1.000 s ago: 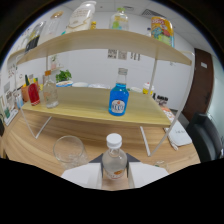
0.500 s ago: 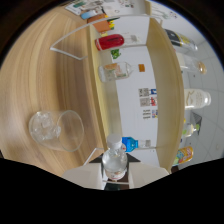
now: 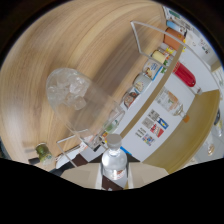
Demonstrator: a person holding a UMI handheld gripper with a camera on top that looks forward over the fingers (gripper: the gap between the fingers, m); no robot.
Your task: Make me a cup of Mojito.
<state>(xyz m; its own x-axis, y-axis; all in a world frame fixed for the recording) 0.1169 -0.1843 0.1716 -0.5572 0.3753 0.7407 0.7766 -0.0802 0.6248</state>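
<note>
Gripper view, jaws pinching capped water bottle (image 3: pixel 114 164), tilted steeply over ice-filled glass (image 3: pixel 77 100) on wooden table (image 3: pixel 60 45)

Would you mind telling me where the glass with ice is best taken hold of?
Grip the glass by its clear side wall below the rim, coming from the side, because its mouth must stay free and the ice sits in the bottom. The fingers already hold the water bottle, which should probably be put down first.
</note>
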